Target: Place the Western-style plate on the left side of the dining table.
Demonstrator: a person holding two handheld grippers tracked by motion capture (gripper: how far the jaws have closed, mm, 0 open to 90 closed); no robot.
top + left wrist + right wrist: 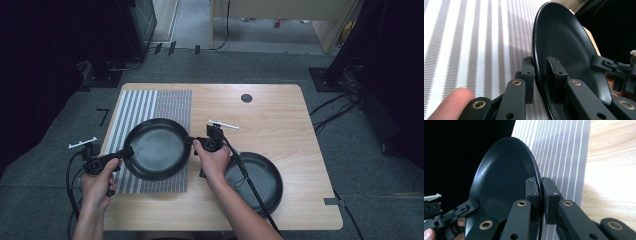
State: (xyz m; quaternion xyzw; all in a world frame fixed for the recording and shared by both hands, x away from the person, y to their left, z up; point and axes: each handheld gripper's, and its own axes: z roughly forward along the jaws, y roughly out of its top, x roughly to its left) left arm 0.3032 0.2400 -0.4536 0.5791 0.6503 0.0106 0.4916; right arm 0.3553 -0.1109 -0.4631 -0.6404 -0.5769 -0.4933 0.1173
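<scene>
We grip black plate point(157, 148) from both sides over striped mat point(150, 107), near table's point(280, 110) left edge. Left gripper point(128, 151) pinches plate's left rim; right gripper point(190, 141) pinches right rim. Second black plate point(260, 180) sits toward near right corner.

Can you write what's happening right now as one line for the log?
left gripper: shut on plate rim | right gripper: shut on opposite rim | plate: over striped mat | second plate: on table
</scene>
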